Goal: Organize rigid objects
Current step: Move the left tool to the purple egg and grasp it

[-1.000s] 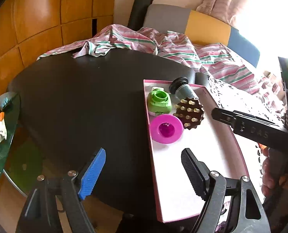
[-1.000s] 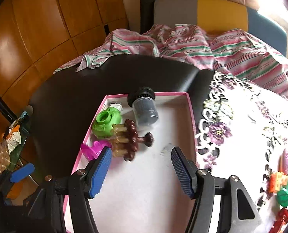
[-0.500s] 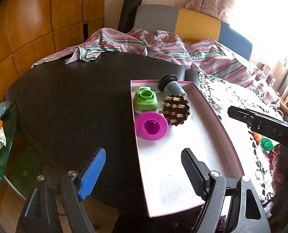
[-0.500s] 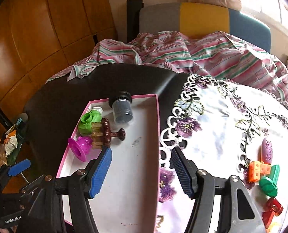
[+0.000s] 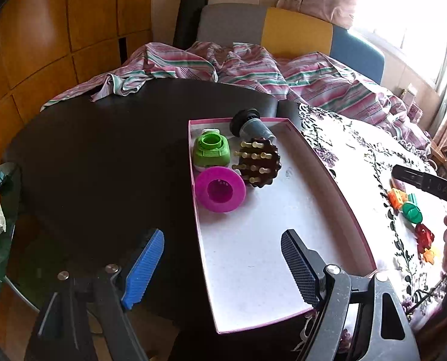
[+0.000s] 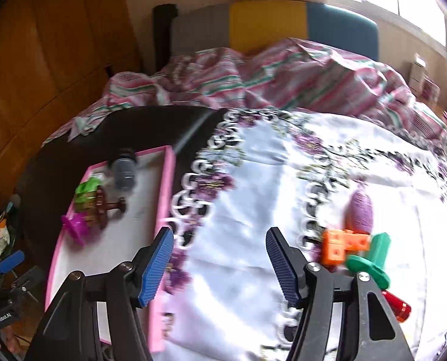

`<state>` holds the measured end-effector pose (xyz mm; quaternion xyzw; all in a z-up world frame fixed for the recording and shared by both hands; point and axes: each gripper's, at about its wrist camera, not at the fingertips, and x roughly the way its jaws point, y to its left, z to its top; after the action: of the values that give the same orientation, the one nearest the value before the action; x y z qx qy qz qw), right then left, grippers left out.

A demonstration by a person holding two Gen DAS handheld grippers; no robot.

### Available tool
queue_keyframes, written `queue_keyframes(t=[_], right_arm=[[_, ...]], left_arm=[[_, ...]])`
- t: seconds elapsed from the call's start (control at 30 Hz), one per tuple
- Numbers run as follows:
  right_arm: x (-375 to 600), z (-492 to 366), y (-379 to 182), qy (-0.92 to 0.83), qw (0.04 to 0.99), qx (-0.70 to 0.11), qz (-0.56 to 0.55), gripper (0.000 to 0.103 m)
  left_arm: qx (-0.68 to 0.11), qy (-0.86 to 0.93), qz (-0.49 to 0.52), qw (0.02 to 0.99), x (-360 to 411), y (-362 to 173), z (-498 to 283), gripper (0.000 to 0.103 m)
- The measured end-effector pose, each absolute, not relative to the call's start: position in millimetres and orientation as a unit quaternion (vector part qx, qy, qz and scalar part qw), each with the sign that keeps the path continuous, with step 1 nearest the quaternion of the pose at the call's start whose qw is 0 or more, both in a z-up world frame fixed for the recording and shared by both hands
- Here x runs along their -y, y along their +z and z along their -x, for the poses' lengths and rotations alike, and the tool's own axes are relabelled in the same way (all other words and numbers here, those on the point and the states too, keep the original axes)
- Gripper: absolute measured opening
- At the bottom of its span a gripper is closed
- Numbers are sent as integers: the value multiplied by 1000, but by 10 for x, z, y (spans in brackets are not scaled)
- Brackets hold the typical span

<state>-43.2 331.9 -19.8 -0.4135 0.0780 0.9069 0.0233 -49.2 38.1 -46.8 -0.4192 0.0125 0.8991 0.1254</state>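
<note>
The pink-rimmed tray (image 5: 328, 168) is seen on the dark round table (image 5: 103, 156), its white floor lying under the left gripper (image 5: 223, 267), whose jaws stand apart and empty. At its far left corner a magenta funnel (image 5: 220, 189), a green toy (image 5: 211, 150), a brown pegged massager (image 5: 259, 162) and a grey capped bottle (image 5: 250, 123) are clustered. The right gripper (image 6: 220, 264), jaws also apart and empty, is held over the floral tablecloth (image 6: 253, 186); right of it, an orange block piece (image 6: 340, 245), a green peg (image 6: 374, 255) and a red piece (image 6: 398, 305) are gathered. The right view is blurred.
</note>
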Motion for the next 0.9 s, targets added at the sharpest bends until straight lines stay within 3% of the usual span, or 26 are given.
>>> queue_keyframes(t=[0.3, 0.5, 0.6, 0.9], right_arm=[[-4134, 242, -178, 904, 118, -96, 401, 68], [-4863, 40, -331, 875, 225, -193, 384, 70], [-5079, -93, -302, 865, 246, -247, 361, 70], [-5273, -229, -339, 847, 262, -295, 357, 71]], left_arm=[[-26, 900, 414, 133, -475, -444, 464, 81], [-45, 902, 404, 146, -615, -386, 452, 81], [-49, 899, 406, 156, -720, -375, 463, 81], [-78, 893, 397, 194, -1151, -302, 471, 81]])
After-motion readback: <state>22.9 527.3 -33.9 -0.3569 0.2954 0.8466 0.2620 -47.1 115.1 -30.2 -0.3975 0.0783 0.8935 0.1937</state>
